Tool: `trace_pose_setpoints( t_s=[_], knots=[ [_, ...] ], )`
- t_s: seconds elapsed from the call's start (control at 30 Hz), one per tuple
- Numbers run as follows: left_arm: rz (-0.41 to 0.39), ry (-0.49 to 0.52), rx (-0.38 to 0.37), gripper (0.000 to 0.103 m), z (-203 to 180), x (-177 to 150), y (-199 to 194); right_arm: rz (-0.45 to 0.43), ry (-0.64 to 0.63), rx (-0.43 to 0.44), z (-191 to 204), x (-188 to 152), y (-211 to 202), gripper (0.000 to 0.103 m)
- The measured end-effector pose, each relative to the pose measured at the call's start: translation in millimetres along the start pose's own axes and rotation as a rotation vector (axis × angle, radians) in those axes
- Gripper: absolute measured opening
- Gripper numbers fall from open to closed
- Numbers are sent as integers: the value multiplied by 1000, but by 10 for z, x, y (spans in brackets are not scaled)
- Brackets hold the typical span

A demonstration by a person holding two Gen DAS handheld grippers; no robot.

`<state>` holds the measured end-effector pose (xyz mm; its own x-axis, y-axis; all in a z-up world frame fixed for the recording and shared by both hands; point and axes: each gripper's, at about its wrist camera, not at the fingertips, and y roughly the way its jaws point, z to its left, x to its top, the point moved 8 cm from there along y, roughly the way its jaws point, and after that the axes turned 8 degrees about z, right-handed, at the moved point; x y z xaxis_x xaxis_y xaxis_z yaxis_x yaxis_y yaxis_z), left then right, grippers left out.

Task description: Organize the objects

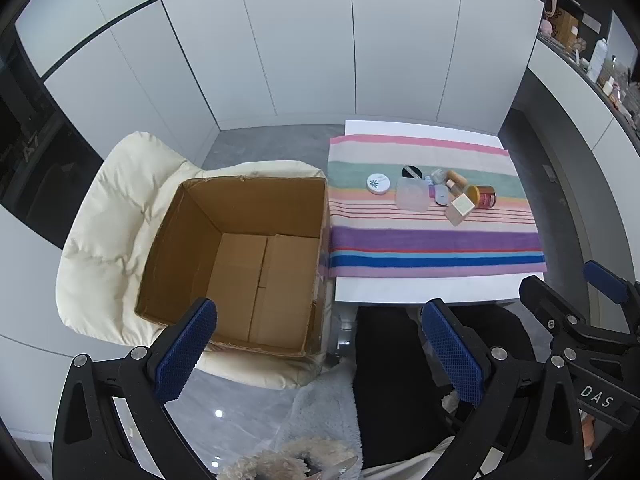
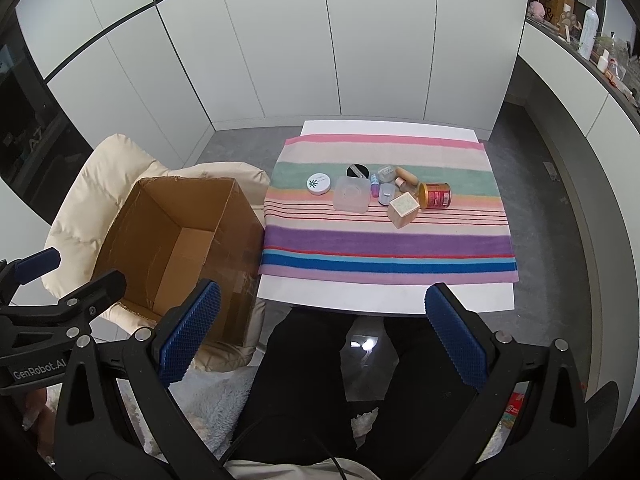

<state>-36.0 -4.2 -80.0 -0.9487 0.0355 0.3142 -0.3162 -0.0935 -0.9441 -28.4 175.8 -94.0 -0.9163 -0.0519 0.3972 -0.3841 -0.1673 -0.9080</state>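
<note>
Tongs (image 1: pixel 320 354) (image 2: pixel 324 332) agape, cardboard box (image 1: pixel 240 256) empty

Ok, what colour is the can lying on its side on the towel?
Red with a gold rim, clearest in the right wrist view: can.

A white tabletop (image 2: pixel 340 300) carries a striped cloth (image 2: pixel 388 240) that covers most of it, leaving bare strips at the near and far edges. On the cloth's middle bands lies a tight cluster: a round white tin (image 2: pixel 319 183) at the left, just beside a clear square container (image 2: pixel 351 194), a black round compact (image 2: pixel 357 171) behind it, small bottles (image 2: pixel 375 185) in between, a pale cube-shaped box (image 2: pixel 403 209) nearest the viewer and a red can (image 2: pixel 436 195) on its side at the right. Left of the tabletop, a cream padded chair (image 1: pixel 100 240) holds an open cardboard box (image 1: pixel 240 256)
</note>
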Motion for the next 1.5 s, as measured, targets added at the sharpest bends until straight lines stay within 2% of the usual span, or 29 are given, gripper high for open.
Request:
trace_pose_setpoints(
  t_s=[1.1,1.5],
  knots=[
    [11,10,-28,103,-87,-9,-6,15,-21,-9,-56,14,41,103],
    [-6,25,-36,103,-312,37,-38,19,-23,4,-144,49,37,103]
  ],
)
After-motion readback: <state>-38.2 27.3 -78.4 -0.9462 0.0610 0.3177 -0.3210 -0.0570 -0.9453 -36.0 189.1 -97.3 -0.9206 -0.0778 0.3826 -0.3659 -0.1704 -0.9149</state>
